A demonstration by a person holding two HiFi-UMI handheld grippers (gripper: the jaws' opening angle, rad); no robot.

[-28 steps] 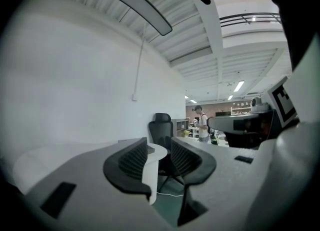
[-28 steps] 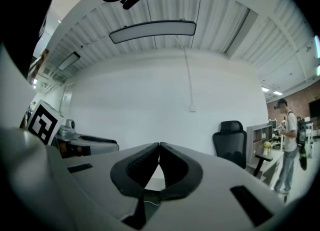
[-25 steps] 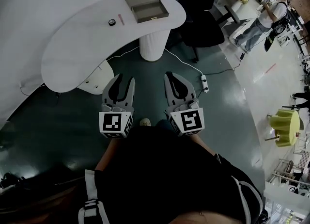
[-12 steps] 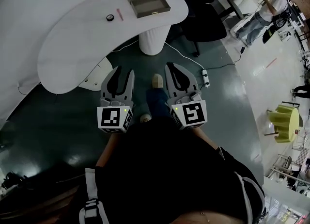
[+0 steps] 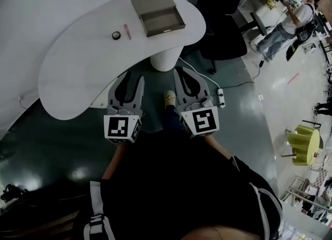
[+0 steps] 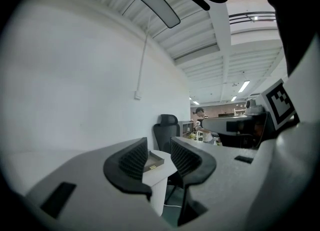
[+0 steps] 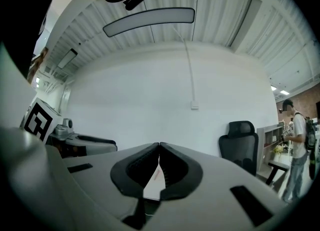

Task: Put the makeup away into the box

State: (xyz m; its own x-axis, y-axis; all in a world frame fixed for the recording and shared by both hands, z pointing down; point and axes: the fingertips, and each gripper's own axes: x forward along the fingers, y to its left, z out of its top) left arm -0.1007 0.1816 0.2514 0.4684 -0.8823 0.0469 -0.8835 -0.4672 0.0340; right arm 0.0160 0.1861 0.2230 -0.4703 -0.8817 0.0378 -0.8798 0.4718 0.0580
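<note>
White table [image 5: 78, 72] is sitting closer to the person than a second ago in the head view, and its near edge is now lying just ahead of both tools' tips, where dark floor was separating them before. The left tool [image 5: 134, 77] is holding its jaws partly apart with nothing between them, just as it was earlier; in the left gripper view [image 6: 160, 147] only the distant box [image 6: 154, 162] is showing through the gap. The right tool [image 5: 182, 72] is keeping its jaw tips pressed together, gripping nothing, as the right gripper view [image 7: 159, 146] confirms. Both tools are pointing level toward the table.

On the tabletop the grey-brown box [image 5: 157, 13] is lying with its tray open, well apart from the tools. The makeup is lying to its left: a small round compact [image 5: 116, 35] and, just beside it, a pink stick [image 5: 127, 31]. Neither has shifted on the table. A light shoe [image 5: 169, 99] is now showing between the two tools, further forward than before.
</note>
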